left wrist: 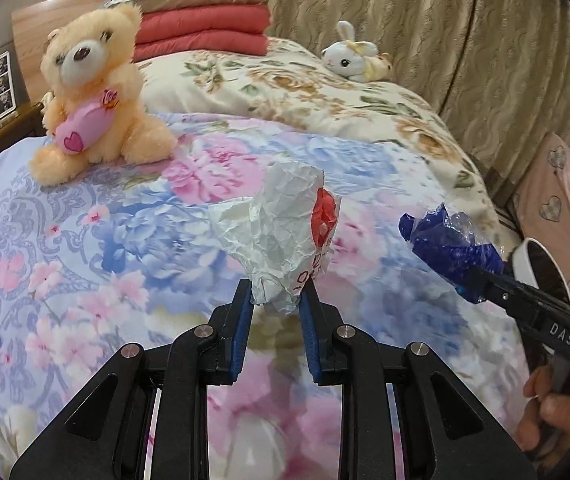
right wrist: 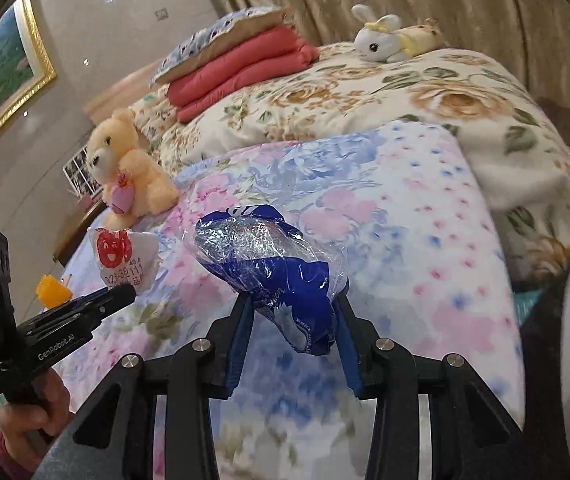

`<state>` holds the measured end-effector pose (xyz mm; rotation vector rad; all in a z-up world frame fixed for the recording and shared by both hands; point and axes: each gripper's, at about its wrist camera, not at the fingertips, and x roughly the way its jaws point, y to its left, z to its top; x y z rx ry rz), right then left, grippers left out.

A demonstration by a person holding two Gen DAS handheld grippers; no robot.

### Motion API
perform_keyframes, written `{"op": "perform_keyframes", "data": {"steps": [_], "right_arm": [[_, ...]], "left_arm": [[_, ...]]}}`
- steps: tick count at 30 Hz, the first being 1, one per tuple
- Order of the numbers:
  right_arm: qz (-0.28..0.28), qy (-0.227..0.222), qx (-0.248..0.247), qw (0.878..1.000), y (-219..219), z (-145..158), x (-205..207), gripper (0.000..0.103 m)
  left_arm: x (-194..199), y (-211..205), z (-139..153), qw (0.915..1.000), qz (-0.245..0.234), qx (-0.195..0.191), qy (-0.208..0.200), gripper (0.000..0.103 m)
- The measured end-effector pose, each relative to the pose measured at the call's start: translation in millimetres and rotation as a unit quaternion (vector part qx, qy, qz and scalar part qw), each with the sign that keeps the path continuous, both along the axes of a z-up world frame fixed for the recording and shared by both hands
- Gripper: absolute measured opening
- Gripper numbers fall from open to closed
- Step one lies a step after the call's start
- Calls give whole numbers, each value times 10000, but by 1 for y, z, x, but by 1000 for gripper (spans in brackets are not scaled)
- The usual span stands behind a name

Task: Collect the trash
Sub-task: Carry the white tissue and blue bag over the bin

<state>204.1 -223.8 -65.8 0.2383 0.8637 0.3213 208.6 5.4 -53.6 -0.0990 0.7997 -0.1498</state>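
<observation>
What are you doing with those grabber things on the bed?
A person is picking up trash off the bed with a grabber in each hand. The left gripper is shut on a crumpled white paper with red print. The right gripper is shut on a blue plastic wrapper. Both pieces are lifted above the flowery blanket. A white bin shows at the right edge. The teddy bear and bunny sit untouched.

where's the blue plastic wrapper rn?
The blue plastic wrapper is clamped in the right gripper, above the floral quilt. In the left wrist view it is at right, beside the crumpled white paper.
</observation>
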Motion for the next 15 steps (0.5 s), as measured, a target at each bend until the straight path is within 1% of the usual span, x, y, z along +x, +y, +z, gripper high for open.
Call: {"op": "perform_keyframes", "data": {"steps": [6, 15], "right_arm": [[-163, -134, 112, 9997, -17, 10, -28, 41], [-293, -208, 156, 9992, -30, 9, -58, 41]], "left_arm": [[-21, -25, 1, 9997, -248, -57, 27, 22], [-42, -49, -7, 9990, -439, -30, 108, 22]]}}
